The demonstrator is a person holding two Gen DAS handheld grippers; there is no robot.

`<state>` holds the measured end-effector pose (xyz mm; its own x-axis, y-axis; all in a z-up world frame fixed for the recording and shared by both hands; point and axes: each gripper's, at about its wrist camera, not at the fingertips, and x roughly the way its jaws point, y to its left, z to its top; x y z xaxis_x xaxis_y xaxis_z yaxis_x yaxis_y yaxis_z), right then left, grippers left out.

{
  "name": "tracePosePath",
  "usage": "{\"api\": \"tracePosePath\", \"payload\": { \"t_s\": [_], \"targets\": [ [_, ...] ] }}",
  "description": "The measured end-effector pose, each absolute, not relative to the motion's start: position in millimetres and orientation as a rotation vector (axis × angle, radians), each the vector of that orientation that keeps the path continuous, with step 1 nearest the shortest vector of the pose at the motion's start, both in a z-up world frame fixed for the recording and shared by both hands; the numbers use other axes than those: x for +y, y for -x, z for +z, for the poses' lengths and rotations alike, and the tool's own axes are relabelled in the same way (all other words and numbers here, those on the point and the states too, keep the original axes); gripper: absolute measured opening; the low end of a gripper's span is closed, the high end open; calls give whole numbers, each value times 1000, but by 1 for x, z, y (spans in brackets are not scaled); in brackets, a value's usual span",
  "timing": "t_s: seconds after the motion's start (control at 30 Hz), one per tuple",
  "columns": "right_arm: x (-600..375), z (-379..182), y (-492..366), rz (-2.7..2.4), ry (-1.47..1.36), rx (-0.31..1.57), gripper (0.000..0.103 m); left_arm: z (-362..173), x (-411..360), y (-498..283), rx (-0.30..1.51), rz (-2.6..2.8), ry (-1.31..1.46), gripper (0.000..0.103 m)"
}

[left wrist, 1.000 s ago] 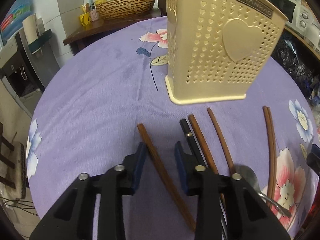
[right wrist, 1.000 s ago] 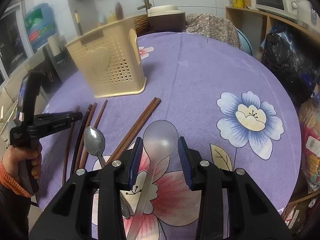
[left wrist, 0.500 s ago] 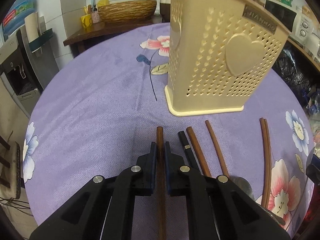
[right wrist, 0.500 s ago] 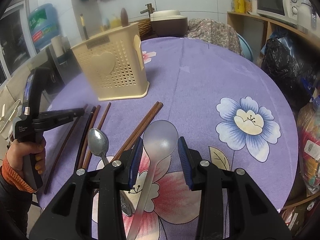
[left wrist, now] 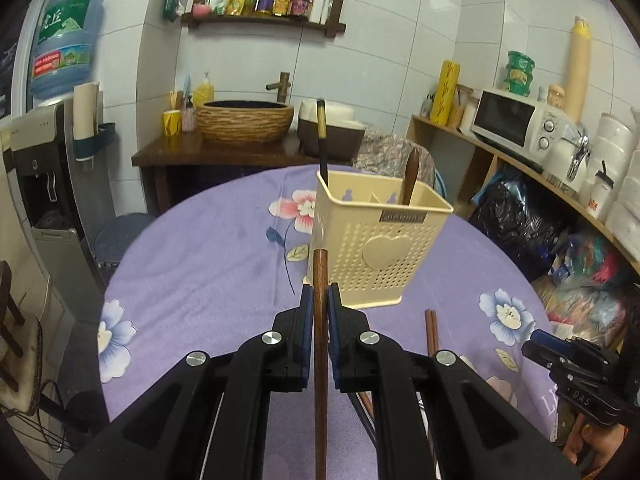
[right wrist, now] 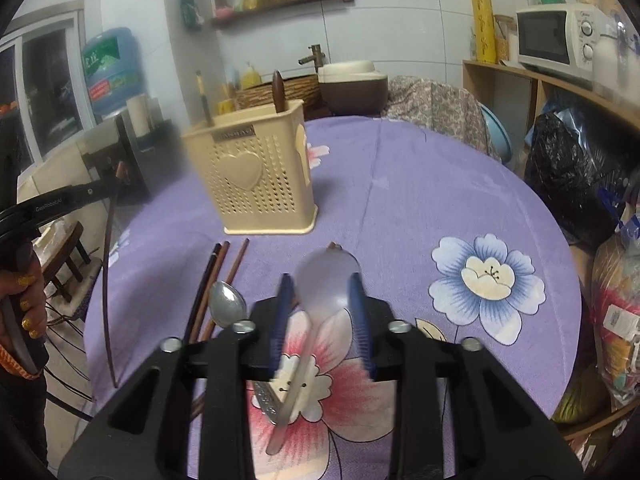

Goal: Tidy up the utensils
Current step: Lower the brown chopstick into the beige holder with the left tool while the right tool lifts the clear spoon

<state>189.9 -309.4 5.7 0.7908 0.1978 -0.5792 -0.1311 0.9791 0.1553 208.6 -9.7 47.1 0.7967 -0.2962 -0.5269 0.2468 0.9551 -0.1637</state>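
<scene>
My left gripper [left wrist: 320, 296] is shut on a brown chopstick [left wrist: 320, 360], held off the purple tablecloth and pointing at the cream utensil holder [left wrist: 380, 248]. From the right wrist view that chopstick [right wrist: 106, 280] hangs below the left gripper [right wrist: 100, 190]. A black chopstick [left wrist: 321, 140] and a brown handle [left wrist: 410, 172] stand in the holder. My right gripper [right wrist: 320, 292] has its jaws closing on the bowl of a translucent plastic spoon [right wrist: 326, 280], pads against its sides. A metal spoon [right wrist: 227, 304] and several chopsticks [right wrist: 216, 276] lie left of it.
The round table [right wrist: 420, 200] has flower prints and drops off at its front and right edges. Black bags [left wrist: 516, 228] and shelves with a microwave [left wrist: 516, 120] stand to the right. A water dispenser [left wrist: 44, 184] and a wooden sink counter [left wrist: 224, 152] are behind.
The left gripper shut on the brown chopstick and raised it off the cloth toward the holder. The right gripper narrowed around the translucent spoon and rose a little.
</scene>
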Motion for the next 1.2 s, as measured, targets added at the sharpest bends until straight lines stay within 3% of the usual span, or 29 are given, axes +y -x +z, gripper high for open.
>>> {"api": "tracePosePath", "payload": {
  "t_s": [0.3,0.57,0.97,1.07,1.2],
  "targets": [
    [-314,7,-197,188,-113,651,26,56,-3,-202,547,-297,103,8],
    [-306,-39,-229,128,-87,835,50,56,1,-200,544,-302,110,8],
    [-279,-76,-274,2,-7,931,50,60,-2,-199,531,-312,110,8],
    [-274,-76,-278,4,1,919,37,61,-3,-199,524,-311,114,8],
    [-275,-69,-270,51,-25,898,36,64,-2,-198,511,-312,123,8]
  ]
}}
